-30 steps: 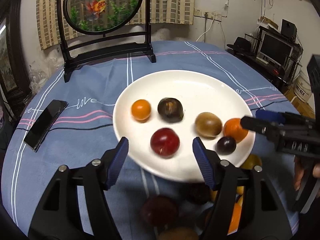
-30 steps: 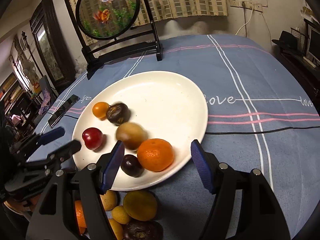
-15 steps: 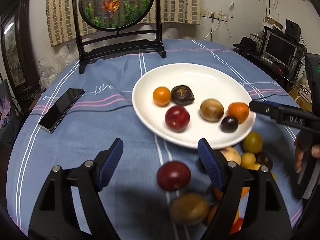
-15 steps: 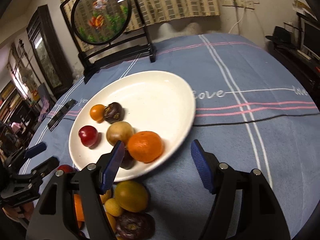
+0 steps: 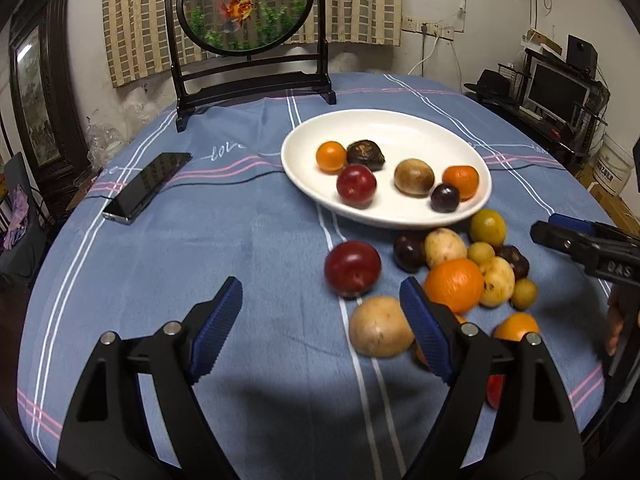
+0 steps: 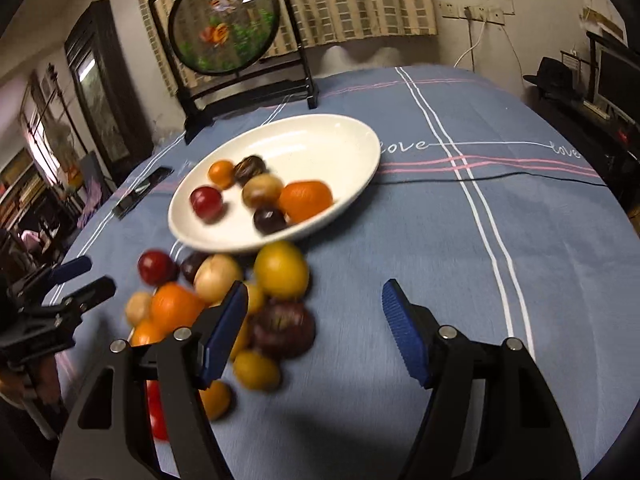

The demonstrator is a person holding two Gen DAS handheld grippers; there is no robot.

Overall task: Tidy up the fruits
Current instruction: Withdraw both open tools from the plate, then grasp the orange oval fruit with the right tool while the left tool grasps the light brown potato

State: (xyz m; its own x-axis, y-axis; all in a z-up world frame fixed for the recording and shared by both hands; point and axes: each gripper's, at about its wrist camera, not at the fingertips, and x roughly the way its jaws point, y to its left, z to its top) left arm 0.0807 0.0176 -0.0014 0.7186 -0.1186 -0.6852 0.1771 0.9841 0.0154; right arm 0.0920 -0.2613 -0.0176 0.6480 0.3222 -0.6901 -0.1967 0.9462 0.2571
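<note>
A white plate [image 5: 404, 128] on the blue tablecloth holds several fruits, among them a red plum [image 5: 356, 185], a small orange [image 5: 331, 155] and a tangerine [image 5: 461, 181]; it also shows in the right wrist view [image 6: 320, 136]. A loose pile of fruits lies on the cloth in front of it: a red plum [image 5: 352, 267], a big orange [image 5: 454, 285], a tan fruit [image 5: 380, 331], a yellow fruit [image 6: 281, 269] and a dark purple one [image 6: 283, 329]. My left gripper [image 5: 320, 326] is open and empty, just left of the pile. My right gripper [image 6: 316, 330] is open and empty, with the pile at its left finger.
A black phone [image 5: 147, 187] lies on the cloth at the left. A round goldfish screen on a black stand [image 5: 248, 36] stands at the table's far side. A black cable [image 6: 500, 176] crosses the cloth right of the plate. The table edge curves away on the right.
Both grippers have drawn back from the plate toward the near side, so the loose pile of fruits has come into full view. Both stay open and empty.
</note>
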